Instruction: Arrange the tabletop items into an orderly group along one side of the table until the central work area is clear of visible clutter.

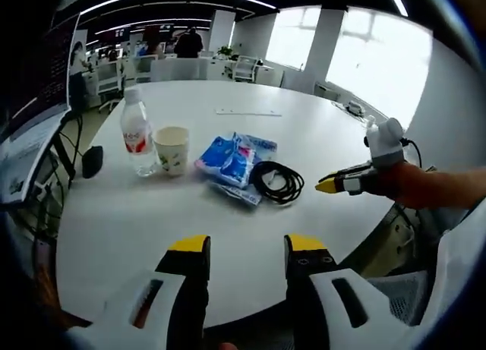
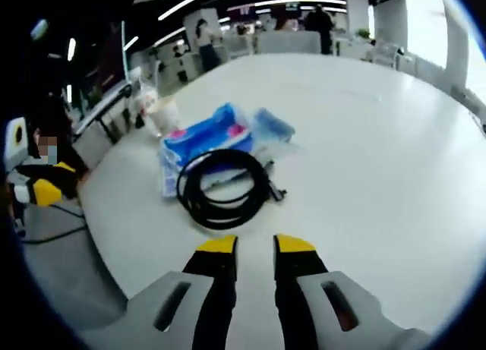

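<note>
On the round white table (image 1: pixel 137 221) stand a clear water bottle (image 1: pixel 137 134) with a red label and a paper cup (image 1: pixel 171 149) beside it. To their right lie blue packets (image 1: pixel 231 164) and a coiled black cable (image 1: pixel 277 181) touching them. My left gripper (image 1: pixel 247 247) hovers open over the near table edge, short of all of them. The right gripper (image 1: pixel 328 186) comes in from the right, close to the cable. In the right gripper view my right gripper (image 2: pixel 256 247) is open just short of the cable (image 2: pixel 224 187), with the blue packets (image 2: pixel 209 137), cup (image 2: pixel 165 115) and left gripper (image 2: pixel 38 189) beyond.
A small black object (image 1: pixel 92 160) sits by the table's left edge, and a thin white strip (image 1: pixel 247 112) lies far across it. A monitor (image 1: pixel 38 99) stands at left. Chairs, desks and people fill the office behind. Bare tabletop (image 2: pixel 380 152) spreads right of the cable.
</note>
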A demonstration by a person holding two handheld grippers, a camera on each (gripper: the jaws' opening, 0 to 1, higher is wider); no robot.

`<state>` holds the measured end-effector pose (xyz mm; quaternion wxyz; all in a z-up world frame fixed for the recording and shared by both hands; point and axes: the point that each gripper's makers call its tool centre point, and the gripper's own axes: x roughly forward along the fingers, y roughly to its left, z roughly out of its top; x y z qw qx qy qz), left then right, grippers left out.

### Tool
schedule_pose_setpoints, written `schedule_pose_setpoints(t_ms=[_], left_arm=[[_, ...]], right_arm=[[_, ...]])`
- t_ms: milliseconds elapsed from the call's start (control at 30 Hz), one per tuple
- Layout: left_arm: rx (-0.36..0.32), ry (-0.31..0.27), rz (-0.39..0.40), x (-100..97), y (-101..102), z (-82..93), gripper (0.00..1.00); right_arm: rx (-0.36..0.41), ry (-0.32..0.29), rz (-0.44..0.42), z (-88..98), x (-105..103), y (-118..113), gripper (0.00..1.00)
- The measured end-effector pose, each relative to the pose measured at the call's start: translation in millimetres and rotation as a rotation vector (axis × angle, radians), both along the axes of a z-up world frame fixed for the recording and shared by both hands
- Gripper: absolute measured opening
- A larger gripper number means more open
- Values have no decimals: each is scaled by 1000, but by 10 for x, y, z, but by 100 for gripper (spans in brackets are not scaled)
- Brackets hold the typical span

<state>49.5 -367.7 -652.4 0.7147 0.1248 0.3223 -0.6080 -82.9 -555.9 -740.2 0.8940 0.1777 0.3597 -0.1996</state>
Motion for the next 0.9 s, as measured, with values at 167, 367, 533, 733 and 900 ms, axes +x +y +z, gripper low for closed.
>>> schedule_pose_setpoints(t_ms=[167,367,533,733,900], left_arm=[[-17,-3,14,43,-15,60,38],[-11,-4,21,77,35,60,38],[-4,-7,22,94,77,68,39],[1,-15,18,117,94,78,39],[16,-23,4,112,144,70,39]], right_arm=[[13,-5,-19,-26,19,-72,19],[12,-20,-12,15,182,-172,19],[7,-26,16,28,355,-278,20],[-2,-18,39,33,511,-385,20],[-31,-11,80,48,603,-446,20]])
